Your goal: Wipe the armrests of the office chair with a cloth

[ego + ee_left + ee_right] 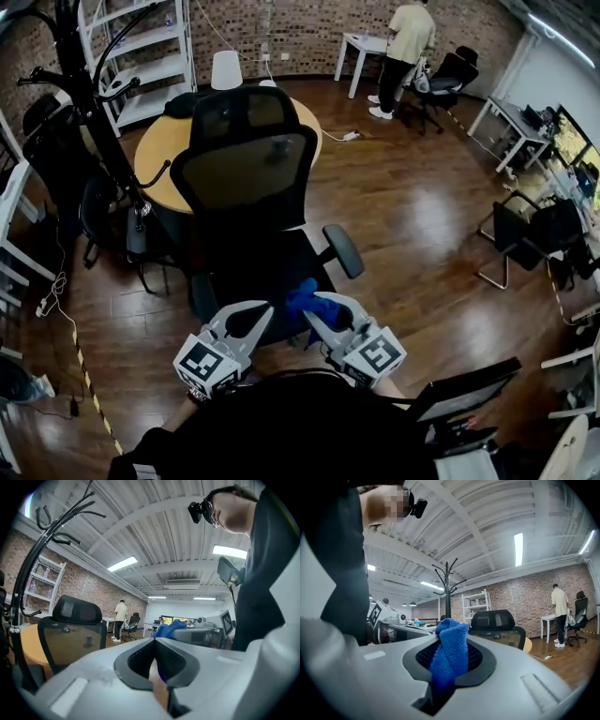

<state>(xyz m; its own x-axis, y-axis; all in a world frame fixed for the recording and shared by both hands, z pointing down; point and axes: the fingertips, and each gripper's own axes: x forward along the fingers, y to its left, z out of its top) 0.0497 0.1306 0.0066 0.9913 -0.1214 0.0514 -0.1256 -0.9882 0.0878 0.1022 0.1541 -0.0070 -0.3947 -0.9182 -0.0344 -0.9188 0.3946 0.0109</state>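
Observation:
The black mesh office chair (248, 178) stands just ahead of me, and its padded armrest (343, 250) juts out on the right side. Both grippers hover over the seat's near edge, tips pointing at each other. My right gripper (317, 317) is shut on a bunched blue cloth (305, 302), which sticks up between its jaws (450, 653). My left gripper (246, 321) faces it from the left with its jaw tips (154, 640) together and nothing held. The cloth (168, 629) also shows beyond them, and the chair back (494, 620) rises behind the right gripper.
A round wooden table (159, 150) with a white lamp (226, 70) sits behind the chair. A black coat rack (80, 84) and white shelves (141, 56) stand at the left. A person (408, 47) stands far back by a white desk. More chairs (534, 234) are at the right.

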